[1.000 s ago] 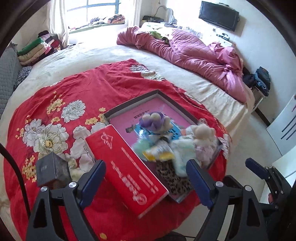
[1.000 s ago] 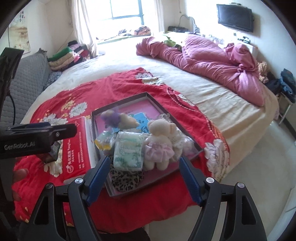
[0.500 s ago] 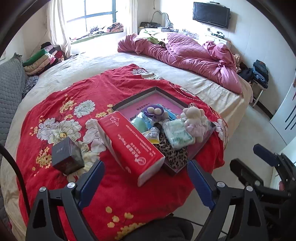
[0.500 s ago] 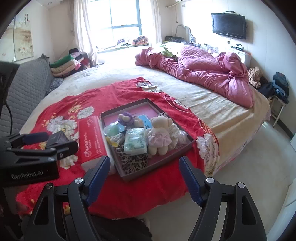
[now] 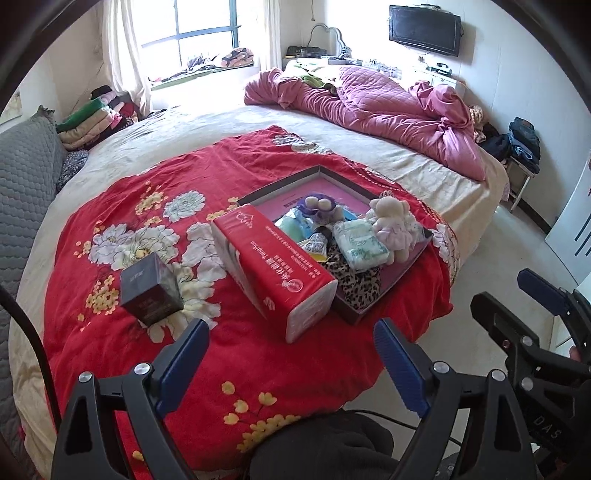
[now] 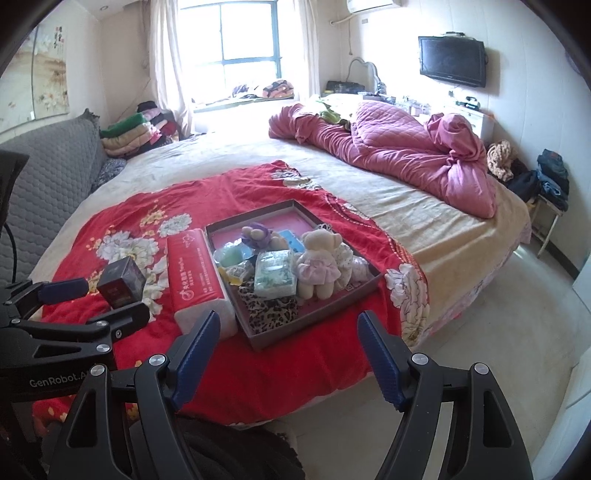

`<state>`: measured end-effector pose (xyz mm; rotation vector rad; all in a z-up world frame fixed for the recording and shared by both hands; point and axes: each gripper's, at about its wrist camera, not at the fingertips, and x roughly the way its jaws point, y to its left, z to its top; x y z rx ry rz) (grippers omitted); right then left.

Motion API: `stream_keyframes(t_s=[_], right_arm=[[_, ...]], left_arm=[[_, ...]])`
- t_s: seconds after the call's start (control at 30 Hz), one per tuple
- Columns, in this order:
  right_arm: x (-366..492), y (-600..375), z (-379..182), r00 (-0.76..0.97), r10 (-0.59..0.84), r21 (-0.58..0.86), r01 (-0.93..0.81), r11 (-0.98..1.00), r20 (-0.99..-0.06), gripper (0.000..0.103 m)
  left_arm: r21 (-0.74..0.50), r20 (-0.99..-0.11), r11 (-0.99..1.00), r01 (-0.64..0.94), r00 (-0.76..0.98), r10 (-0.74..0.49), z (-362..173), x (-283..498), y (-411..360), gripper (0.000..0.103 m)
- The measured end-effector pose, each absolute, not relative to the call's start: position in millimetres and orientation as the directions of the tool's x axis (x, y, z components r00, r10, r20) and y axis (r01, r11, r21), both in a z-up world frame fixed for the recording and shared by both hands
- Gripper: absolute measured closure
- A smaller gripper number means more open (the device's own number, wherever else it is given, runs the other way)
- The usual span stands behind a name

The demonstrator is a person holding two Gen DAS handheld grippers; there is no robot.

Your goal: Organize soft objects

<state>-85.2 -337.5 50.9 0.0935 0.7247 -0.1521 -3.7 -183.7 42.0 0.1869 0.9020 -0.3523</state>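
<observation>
Tray (image 6: 373,282) holds teddy bear (image 6: 318,263) and wipes pack (image 6: 275,273).

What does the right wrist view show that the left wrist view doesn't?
Right wrist only: the wall painting above the grey sofa and the air conditioner over the window.
Left wrist only: the white cabinet with dark handles at the right edge.
Both: the shallow box with the teddy bear and other soft items, the red tissue pack, the dark small box, and both grippers with jaws open, holding nothing.
</observation>
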Motion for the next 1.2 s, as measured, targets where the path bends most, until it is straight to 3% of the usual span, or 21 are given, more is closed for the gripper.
stream_keyframes(t_s=[1.2], right_arm=[[-89,-345,45,0.714,-0.104,0.051,0.193,0.980,-0.693,0.025]], left_arm=[[0.033,-0.808,0.932,0.361,0.558,-0.187,39,-12,-183,0.013]])
